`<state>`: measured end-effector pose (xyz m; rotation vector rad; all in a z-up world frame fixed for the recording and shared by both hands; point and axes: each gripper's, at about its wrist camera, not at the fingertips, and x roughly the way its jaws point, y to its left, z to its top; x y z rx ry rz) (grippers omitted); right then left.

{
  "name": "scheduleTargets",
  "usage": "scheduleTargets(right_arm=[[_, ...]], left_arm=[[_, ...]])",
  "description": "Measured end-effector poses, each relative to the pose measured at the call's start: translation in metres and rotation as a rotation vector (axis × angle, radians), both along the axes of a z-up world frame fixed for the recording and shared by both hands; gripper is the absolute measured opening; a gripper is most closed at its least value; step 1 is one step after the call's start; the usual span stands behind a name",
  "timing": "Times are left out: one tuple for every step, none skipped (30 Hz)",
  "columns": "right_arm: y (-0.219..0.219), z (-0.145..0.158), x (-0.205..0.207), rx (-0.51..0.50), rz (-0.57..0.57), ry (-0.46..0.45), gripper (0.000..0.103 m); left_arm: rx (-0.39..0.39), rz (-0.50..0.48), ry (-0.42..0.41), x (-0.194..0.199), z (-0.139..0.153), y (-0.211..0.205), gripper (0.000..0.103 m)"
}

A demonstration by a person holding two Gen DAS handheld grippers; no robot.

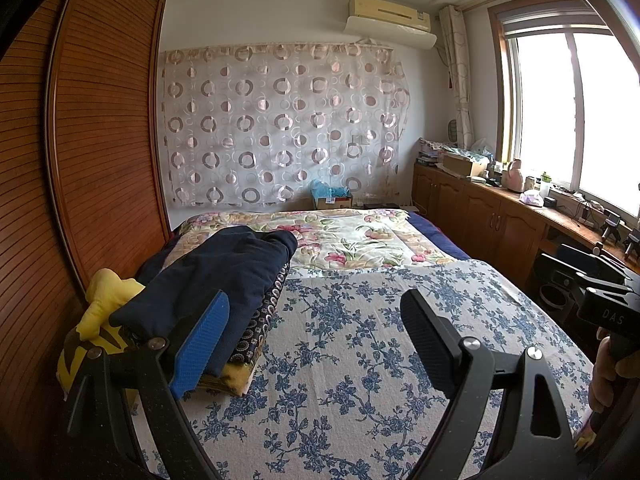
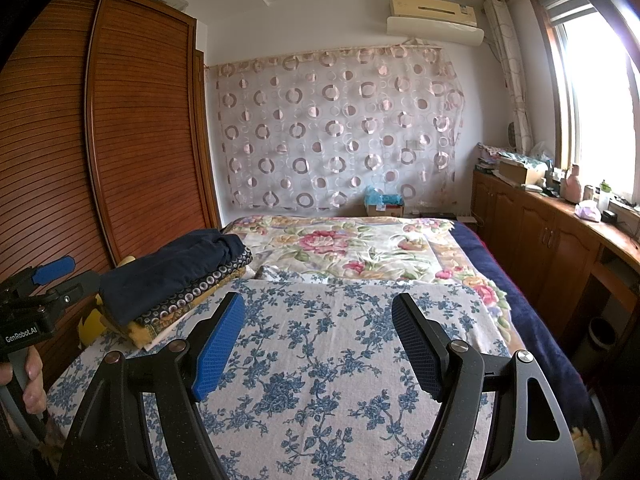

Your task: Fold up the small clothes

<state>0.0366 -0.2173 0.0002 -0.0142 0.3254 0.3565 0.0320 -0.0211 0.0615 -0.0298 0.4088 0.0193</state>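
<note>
Both grippers hang released, jaws wide — left gripper [image 1: 316, 340], right gripper [image 2: 318, 344] — above the blue-flowered bed sheet [image 2: 320, 360]. At ten o'clock a folded stack [image 2: 176, 280] — soft navy garment [image 1: 224, 280] on top, ring-patterned cloth [image 2: 200, 292] beneath.

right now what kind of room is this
A home bedroom, most likely. A bed with floral covers fills the view, a slatted wooden wardrobe stands along its left side, and a stack of folded clothes sits on the bed. A wall air conditioner hangs above.
</note>
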Motion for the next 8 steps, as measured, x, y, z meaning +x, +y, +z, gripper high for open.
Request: scheduleTargets(right_arm=[[-0.0002,-0.0009,0.0000,-0.001,0.001,0.000,0.078],[-0.0004,-0.0010,0.0001,-0.001,0.002,0.000,0.078],[-0.0009,0.0000,0.0004,-0.001,0.001,-0.001,0.078],[-0.0009,-0.0010,0.0005,-0.001,0.002,0.000,0.078],[-0.0012,-0.0011,0.0006,0.000,0.003,-0.001,0.078],[-0.0015,-0.0010,0.0008,-0.001,0.003,0.000,0.078],[-0.0017,-0.0011,0.0009,-0.001,0.004,-0.001,0.078],[-0.0018,-0.0012,0.0010,-0.001,0.004,-0.001,0.078]], left_arm=[[0.000,0.000,0.000,0.0001,-0.0001,0.0001,0.088],[-0.001,0.000,0.000,-0.0003,0.0009,-0.0001,0.088],[-0.001,-0.001,0.000,0.0001,-0.0003,0.0001,0.088],[0.000,0.000,0.000,0.0000,-0.0003,0.0001,0.088],[-0.001,-0.001,0.000,0.0000,-0.0002,0.0001,0.088],[0.000,-0.001,0.000,0.0001,-0.0004,0.0001,0.088],[0.000,-0.001,-0.001,-0.0003,0.0003,-0.0001,0.088],[-0.001,-0.001,-0.001,0.0000,-0.0003,0.0000,0.088]])
